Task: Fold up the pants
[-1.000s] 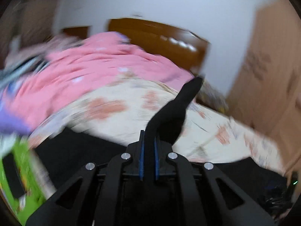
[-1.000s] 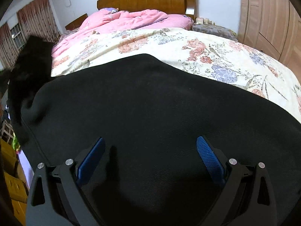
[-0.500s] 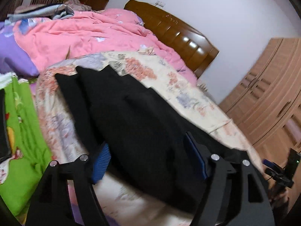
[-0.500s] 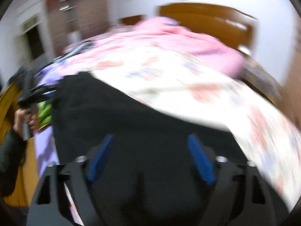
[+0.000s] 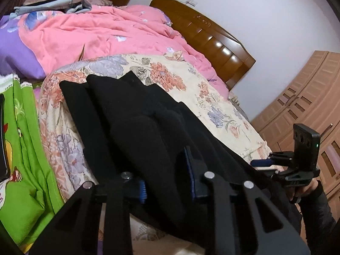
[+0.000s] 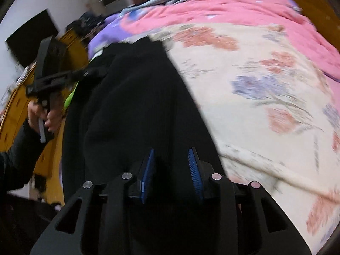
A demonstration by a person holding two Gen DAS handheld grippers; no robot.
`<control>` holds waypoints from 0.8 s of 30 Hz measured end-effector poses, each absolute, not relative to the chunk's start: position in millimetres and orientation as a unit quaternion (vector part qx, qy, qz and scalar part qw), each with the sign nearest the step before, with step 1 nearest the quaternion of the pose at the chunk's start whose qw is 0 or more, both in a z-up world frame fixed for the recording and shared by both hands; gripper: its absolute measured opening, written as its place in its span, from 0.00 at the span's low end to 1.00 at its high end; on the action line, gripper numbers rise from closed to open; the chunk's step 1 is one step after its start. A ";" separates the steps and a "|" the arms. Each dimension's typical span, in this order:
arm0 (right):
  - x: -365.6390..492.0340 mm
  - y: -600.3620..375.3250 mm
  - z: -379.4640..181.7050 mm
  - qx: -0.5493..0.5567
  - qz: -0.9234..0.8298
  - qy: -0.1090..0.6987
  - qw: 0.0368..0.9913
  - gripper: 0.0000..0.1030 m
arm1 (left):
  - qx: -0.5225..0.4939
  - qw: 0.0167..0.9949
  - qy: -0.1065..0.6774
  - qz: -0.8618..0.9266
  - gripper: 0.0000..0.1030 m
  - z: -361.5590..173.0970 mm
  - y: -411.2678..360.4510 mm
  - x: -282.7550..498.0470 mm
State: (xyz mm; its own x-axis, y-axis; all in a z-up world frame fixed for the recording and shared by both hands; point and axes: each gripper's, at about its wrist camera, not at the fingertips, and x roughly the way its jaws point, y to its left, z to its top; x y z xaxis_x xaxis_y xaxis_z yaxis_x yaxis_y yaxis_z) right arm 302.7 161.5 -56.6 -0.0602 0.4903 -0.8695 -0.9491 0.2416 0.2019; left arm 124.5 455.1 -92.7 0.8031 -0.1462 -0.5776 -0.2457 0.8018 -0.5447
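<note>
Currently the black pants [image 5: 136,127] lie along the bed [image 5: 212,97] edge. Both grippers, left [image 5: 167,176] and right [image 6: 171,170], have just been closing, now clamped on cloth. Risk: shallow bites slip, collapsing the fold.

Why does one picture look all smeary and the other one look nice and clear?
Right wrist view: the flowery bedspread and pink quilt are streaked with motion blur, while the right tongs over the black pants look sharper. Left wrist view: crisp, with shiny glare spots on the wooden headboard, and the fisheye lens bends the wardrobe.
</note>
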 end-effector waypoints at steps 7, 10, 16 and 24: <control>299.0 165.3 -72.6 -0.261 0.575 0.469 0.618 0.32 | -0.328 0.891 0.312 0.031 0.34 -98.8 454.8 131.7; 290.9 167.3 -76.0 -0.263 0.589 0.472 0.602 0.32 | -0.326 0.893 0.309 0.035 0.34 -99.2 452.2 132.6; 276.4 165.2 -61.0 -0.296 0.573 0.406 0.648 0.10 | -0.284 0.912 0.288 0.063 0.09 -89.2 442.2 126.1; 303.4 173.9 -3.3 -0.286 0.573 0.351 0.683 0.10 | -0.212 0.950 0.207 0.094 0.10 -40.3 425.9 111.8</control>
State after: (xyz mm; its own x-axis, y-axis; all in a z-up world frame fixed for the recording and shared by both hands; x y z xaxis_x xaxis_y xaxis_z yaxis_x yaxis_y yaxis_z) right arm 303.4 173.9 -3.3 0.0979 0.5819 -0.8073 -0.9836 0.1800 0.0105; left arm 111.8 425.9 -40.3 0.8968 0.0906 -0.4330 -0.2664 0.8921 -0.3650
